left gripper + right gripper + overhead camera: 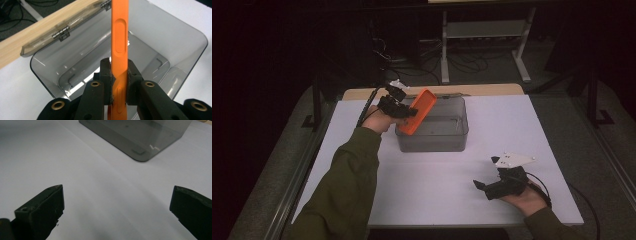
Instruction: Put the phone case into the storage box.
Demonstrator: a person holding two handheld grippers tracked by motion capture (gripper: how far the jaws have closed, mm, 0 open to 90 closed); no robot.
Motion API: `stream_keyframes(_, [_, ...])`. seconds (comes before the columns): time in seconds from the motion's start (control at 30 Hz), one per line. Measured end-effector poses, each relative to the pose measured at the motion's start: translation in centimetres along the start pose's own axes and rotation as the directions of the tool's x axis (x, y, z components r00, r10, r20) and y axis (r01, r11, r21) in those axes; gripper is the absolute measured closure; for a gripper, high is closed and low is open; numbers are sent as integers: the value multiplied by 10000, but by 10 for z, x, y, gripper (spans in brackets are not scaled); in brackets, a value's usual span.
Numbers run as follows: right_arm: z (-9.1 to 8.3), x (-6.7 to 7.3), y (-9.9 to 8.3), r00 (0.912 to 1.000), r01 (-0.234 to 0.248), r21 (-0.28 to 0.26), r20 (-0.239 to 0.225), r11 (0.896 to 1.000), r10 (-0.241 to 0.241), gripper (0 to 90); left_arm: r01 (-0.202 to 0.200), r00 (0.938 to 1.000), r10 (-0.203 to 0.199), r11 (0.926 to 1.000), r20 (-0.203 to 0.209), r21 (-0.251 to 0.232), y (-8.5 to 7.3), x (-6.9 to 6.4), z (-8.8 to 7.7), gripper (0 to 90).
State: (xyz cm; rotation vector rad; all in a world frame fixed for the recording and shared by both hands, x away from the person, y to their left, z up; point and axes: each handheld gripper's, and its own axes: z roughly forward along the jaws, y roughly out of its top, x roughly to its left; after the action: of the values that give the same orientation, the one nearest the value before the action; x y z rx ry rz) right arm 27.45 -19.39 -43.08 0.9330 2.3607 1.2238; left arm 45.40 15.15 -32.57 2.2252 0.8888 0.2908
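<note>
An orange phone case (420, 111) hangs tilted over the left rim of a smoky clear plastic box (439, 141). My left gripper (408, 113) is shut on the case's near edge. In the left gripper view the orange case (119, 42) stands edge-on between the two pads, above the open box (160, 37), whose hinged lid lies folded back against the wooden strip. My right gripper (480, 186) rests low at the front right of the table, jaws wide apart with nothing between them. The right gripper view has the box's near corner (140, 150) ahead of the open jaws.
The white table top (512, 130) ends in a wooden strip (492, 89) at the back. Behind it stands a metal shelf frame (484, 35) with cables on the dark floor. A dark rail (312, 150) runs along the table's left side.
</note>
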Motion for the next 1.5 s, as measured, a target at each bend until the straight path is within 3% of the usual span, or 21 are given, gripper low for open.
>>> stream_keyframes(0.37, [0, 0, 0, 10000, 26, -4, 35, 10000, -26, 0, 552, 9984, -536, 9944, -203, 899, 2, 4, 13, 793])
stream_keyframes(0.6, [0, 0, 0, 10000, 20, -4, 37, 10000, -20, 0, 943, 9950, -880, 9840, -483, 1509, 8, 4, 21, 792])
stream_keyframes(0.93, [-1, 0, 0, 9999, 96, -22, 30, 10000, -96, 0, 1642, 9855, -1502, 9609, -783, 2228, 12, 7, 33, 791])
stream_keyframes(1.23, [-1, 0, 0, 9999, 138, -27, 28, 9999, -138, 0, 2391, 9697, -2155, 9341, -1152, 2651, 12, 10, 41, 791])
stream_keyframes(1.5, [-1, 1, 1, 9999, 167, -95, -43, 9998, -168, 0, 2778, 9591, -2461, 9135, -1399, 2972, 10, 12, 46, 791])
